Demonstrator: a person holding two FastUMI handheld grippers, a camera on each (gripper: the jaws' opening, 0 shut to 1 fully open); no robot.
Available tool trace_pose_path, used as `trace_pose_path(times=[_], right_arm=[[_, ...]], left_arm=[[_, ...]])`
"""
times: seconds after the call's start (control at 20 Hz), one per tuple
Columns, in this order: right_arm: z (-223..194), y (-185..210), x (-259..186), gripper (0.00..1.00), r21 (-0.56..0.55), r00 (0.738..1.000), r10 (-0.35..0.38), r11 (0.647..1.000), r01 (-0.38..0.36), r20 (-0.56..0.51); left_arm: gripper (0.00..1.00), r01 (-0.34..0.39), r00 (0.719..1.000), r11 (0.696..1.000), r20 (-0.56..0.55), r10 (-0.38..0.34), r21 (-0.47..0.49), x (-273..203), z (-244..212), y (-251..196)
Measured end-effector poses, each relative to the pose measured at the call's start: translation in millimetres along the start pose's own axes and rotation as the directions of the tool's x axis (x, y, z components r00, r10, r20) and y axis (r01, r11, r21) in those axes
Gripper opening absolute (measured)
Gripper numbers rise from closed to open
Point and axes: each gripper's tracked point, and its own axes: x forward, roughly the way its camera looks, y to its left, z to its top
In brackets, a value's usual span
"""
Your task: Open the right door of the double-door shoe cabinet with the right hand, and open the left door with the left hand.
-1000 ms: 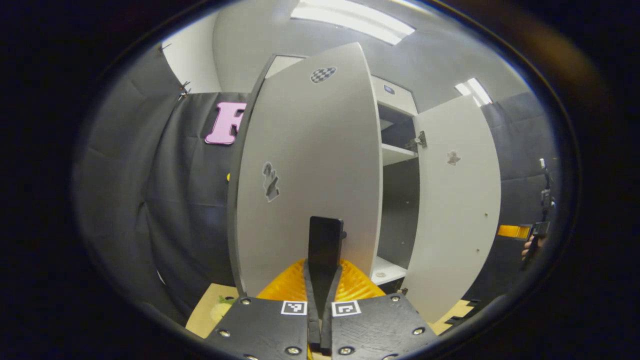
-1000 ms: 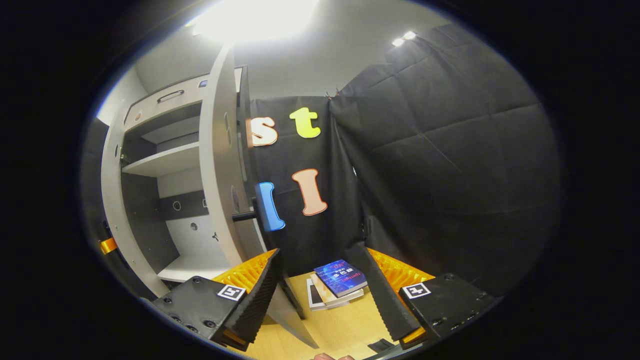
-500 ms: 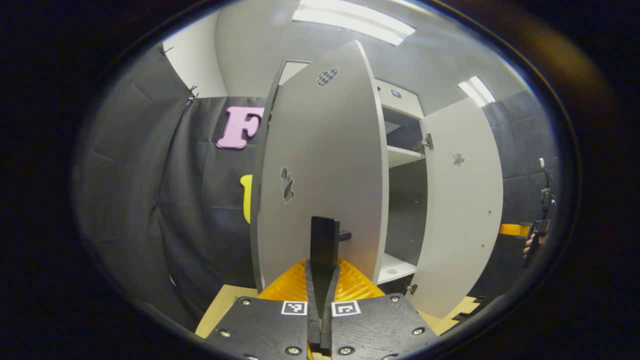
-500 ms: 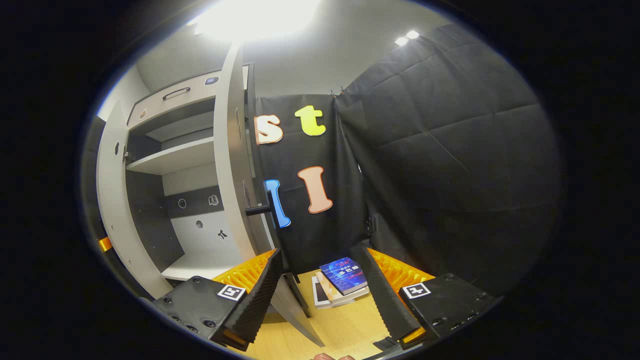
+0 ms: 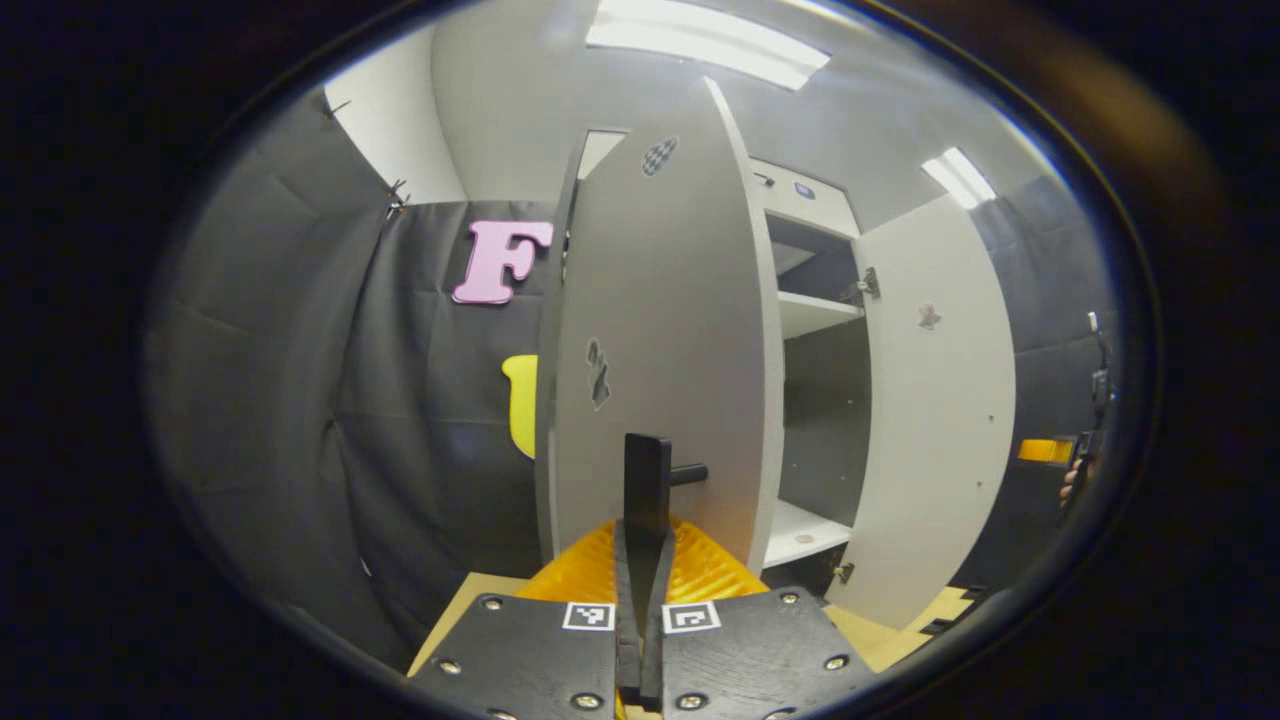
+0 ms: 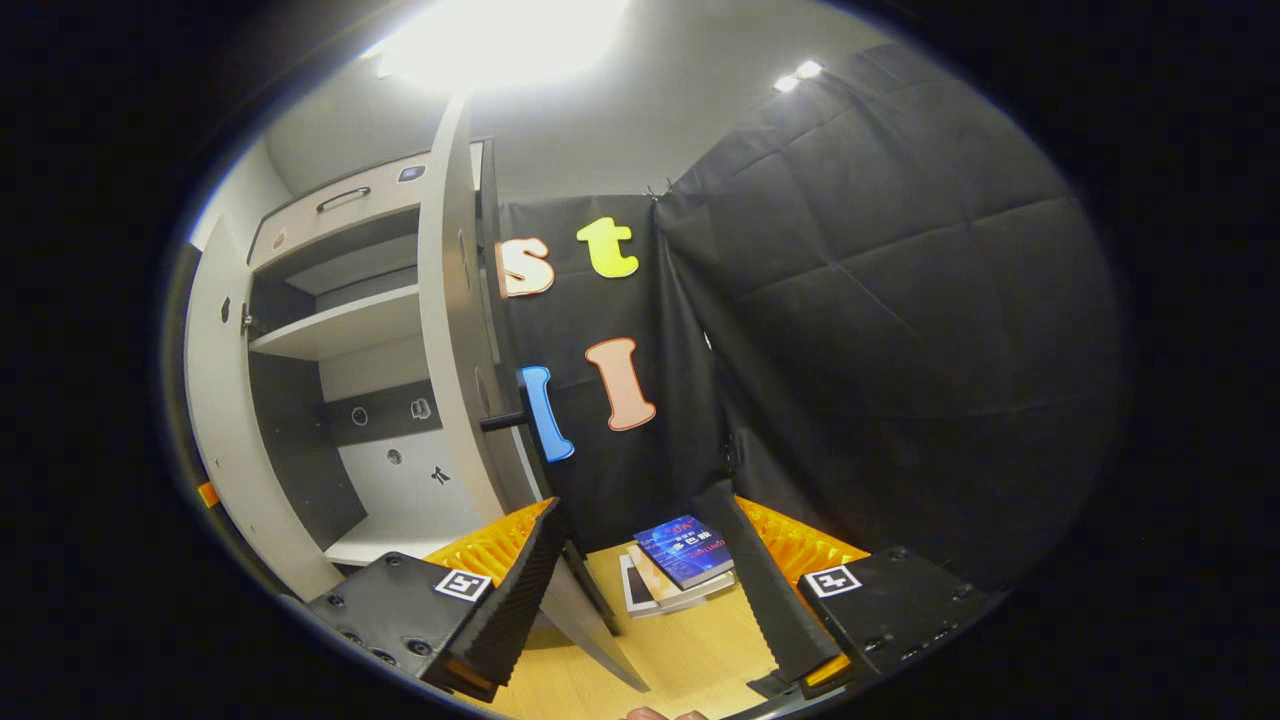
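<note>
Your left gripper [image 5: 643,560] has its jaws pinching the left door's handle [image 5: 646,485] at lower centre; pull off the hinge arc and it slips out. Your right gripper [image 6: 650,580] is spread, clear of the right door [image 6: 455,330], which could drift shut.

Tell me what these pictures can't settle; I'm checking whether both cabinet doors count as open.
- Left gripper view: the left claw hides most of the left door's handle.
- Left gripper view: the left door covers the cabinet's left half.
- Right gripper view: the right door shows edge-on, so its front face is unreadable.
- Right gripper view: the stickers on the cabinet's back wall are too small to identify.
</note>
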Motion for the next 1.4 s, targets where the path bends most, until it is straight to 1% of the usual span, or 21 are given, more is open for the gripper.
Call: trace_pose_path(times=[0.15,0.25,0.3,0.4,0.45,0.5,0.55,0.6,0.65,0.7,0.8,0.9,1.05,1.1,1.2,1.25,1.3,1.35,1.4], right_arm=[[8.9,-3.3,-3.0,0.98,-0.017,1.0,0.004,1.0,-0.004,0.012],[14.1,-6.7,-2.9,0.98,-0.038,1.0,-0.003,0.999,0.004,0.022],[16.5,-6.4,-2.4,0.98,-0.037,1.0,-0.005,0.999,0.006,0.021],[17.8,-0.7,-2.7,0.98,-0.02,1.0,0.007,1.0,-0.007,0.011],[19.6,2.8,-2.3,0.98,-0.016,1.0,0.014,1.0,-0.014,0.007],[21.8,5.8,-2.4,0.98,-0.018,1.0,0.021,1.0,-0.021,0.004],[24.2,8.7,-2.8,0.98,-0.028,1.0,0.026,0.999,-0.026,0.003],[27.7,12.2,-3.7,0.98,-0.041,0.999,0.034,0.999,-0.034,0.001],[32.7,17.4,-5.3,0.98,-0.051,0.999,0.046,0.998,-0.046,0.0],[39.7,21.9,-7.3,0.98,-0.062,0.998,0.058,0.996,-0.058,0.008],[52.4,23.8,-7.1,0.98,-0.087,0.996,0.082,0.993,-0.079,0.03],[56.9,26.1,-9.1,0.98,-0.103,0.993,0.115,0.988,-0.112,0.023],[62.3,21.9,-6.2,0.98,-0.142,0.987,0.161,0.977,-0.158,0.013],[61.1,21.2,-7.7,0.98,-0.134,0.983,0.181,0.974,-0.181,-0.012],[64.6,20.7,-9.4,0.98,-0.107,0.971,0.234,0.966,-0.237,-0.038],[63.7,17.8,-10.3,0.98,-0.095,0.967,0.251,0.962,-0.255,-0.051],[63.2,14.2,-12.5,0.98,-0.089,0.962,0.268,0.958,-0.272,-0.061],[61.9,10.5,-12.2,0.98,-0.09,0.958,0.278,0.955,-0.284,-0.068],[60.1,5.9,-11.1,0.98,-0.093,0.956,0.284,0.952,-0.29,-0.071]], left_arm=[[0.02,-0.008,1.0,0.998,0.005,0.008,0.056,-3.6,4.5,6.3],[0.02,-0.026,1.0,0.997,0.016,0.025,0.073,-3.4,11.2,13.1],[0.02,-0.045,0.999,0.996,0.01,0.044,0.071,-4.3,14.4,17.2],[0.02,-0.107,0.994,0.992,0.003,0.107,0.067,-8.9,11.0,42.1],[0.01,-0.093,0.996,0.994,0.002,0.093,0.057,-10.8,9.7,44.5],[0.01,-0.04,0.999,0.999,0.002,0.04,0.019,-10.9,10.6,31.5],[0.01,-0.029,1.0,1.0,0.004,0.029,0.003,-10.7,9.9,31.2],[0.01,-0.049,0.999,0.999,-0.001,0.049,0.004,-13.1,9.8,37.0],[0.0,-0.058,0.998,0.998,-0.011,0.058,-0.014,-13.9,8.6,38.5],[0.02,-0.067,0.998,0.997,-0.006,0.067,-0.042,-16.7,13.2,39.8],[0.02,-0.1,0.995,0.992,0.021,0.102,-0.07,-26.3,32.6,43.6],[0.01,-0.145,0.988,0.986,0.037,0.149,-0.087,-44.6,55.9,45.3],[0.0,-0.209,0.975,0.974,0.051,0.214,-0.093,-69.5,76.0,28.9],[0.01,-0.232,0.971,0.969,0.043,0.237,-0.087,-73.7,79.2,22.3],[0.0,-0.275,0.96,0.959,0.042,0.278,-0.072,-75.3,84.3,3.5],[0.02,-0.282,0.958,0.957,0.043,0.285,-0.07,-76.7,83.1,-10.2],[0.0,-0.291,0.954,0.954,0.052,0.295,-0.069,-78.2,83.8,-22.2],[0.1,-0.295,0.952,0.953,0.064,0.299,-0.064,-83.1,85.5,-33.3],[0.24,-0.298,0.951,0.953,0.073,0.301,-0.048,-86.5,84.1,-47.4]])
